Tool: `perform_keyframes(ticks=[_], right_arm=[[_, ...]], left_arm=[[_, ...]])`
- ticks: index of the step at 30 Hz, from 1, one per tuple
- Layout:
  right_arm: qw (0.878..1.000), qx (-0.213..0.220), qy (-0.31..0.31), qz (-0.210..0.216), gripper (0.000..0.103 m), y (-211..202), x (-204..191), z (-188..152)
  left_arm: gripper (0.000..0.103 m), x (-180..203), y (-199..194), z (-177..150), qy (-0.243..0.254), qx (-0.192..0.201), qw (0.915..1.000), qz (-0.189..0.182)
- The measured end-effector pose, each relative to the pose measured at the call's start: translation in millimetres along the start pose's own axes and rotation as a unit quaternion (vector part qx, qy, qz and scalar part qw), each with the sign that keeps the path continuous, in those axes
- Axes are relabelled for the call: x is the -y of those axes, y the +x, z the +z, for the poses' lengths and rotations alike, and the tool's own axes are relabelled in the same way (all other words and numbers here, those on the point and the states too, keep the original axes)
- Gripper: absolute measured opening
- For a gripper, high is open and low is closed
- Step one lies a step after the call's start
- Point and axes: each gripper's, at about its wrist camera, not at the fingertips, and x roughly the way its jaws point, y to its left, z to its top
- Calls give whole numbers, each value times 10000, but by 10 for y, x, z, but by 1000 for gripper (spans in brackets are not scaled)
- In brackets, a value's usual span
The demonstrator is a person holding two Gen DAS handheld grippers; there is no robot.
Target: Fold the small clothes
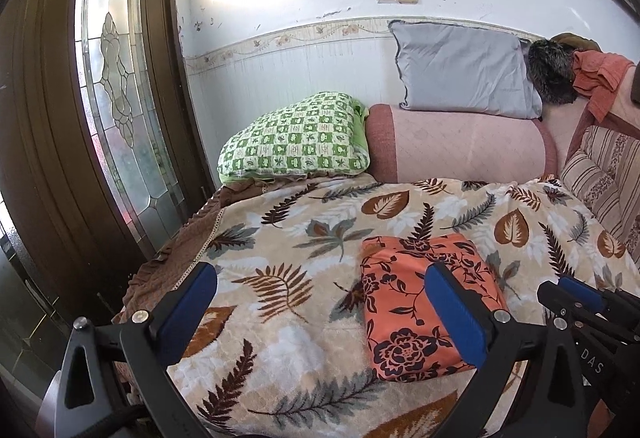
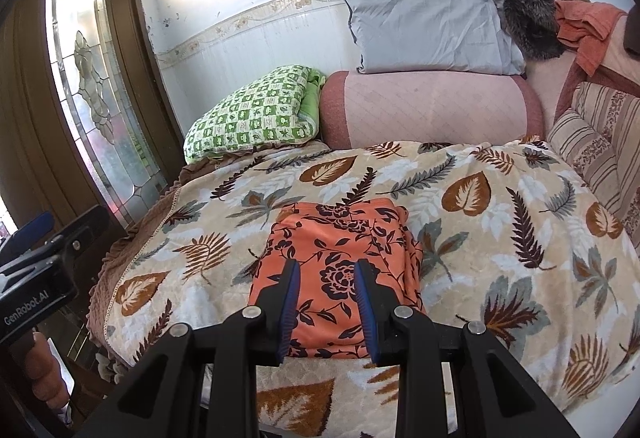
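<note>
An orange garment with a dark floral print (image 1: 424,302) lies folded into a neat rectangle on the leaf-patterned blanket (image 1: 288,238). My left gripper (image 1: 320,278) is wide open and empty, held above the blanket to the left of the garment, its right finger over the cloth's middle. In the right wrist view the garment (image 2: 340,262) lies straight ahead. My right gripper (image 2: 326,270) is open a moderate gap, empty, hovering above the garment's near half. The right gripper also shows at the right edge of the left wrist view (image 1: 576,294).
A green checked folded quilt (image 1: 296,138) and a pink bolster (image 1: 460,142) line the back of the bed, with a grey pillow (image 1: 460,70) on top. Striped cushions (image 2: 596,142) sit at the right. A brown door with a glass panel (image 1: 116,78) stands at the left.
</note>
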Motion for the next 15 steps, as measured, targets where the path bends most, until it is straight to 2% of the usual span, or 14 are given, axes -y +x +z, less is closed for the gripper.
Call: perform_keyframes(ticks=[15], right_arm=[[10000,-43,-36,31,31,50,-50,13]], left_arm=[[103,-41,37,12,-50,-84,9999,-56]])
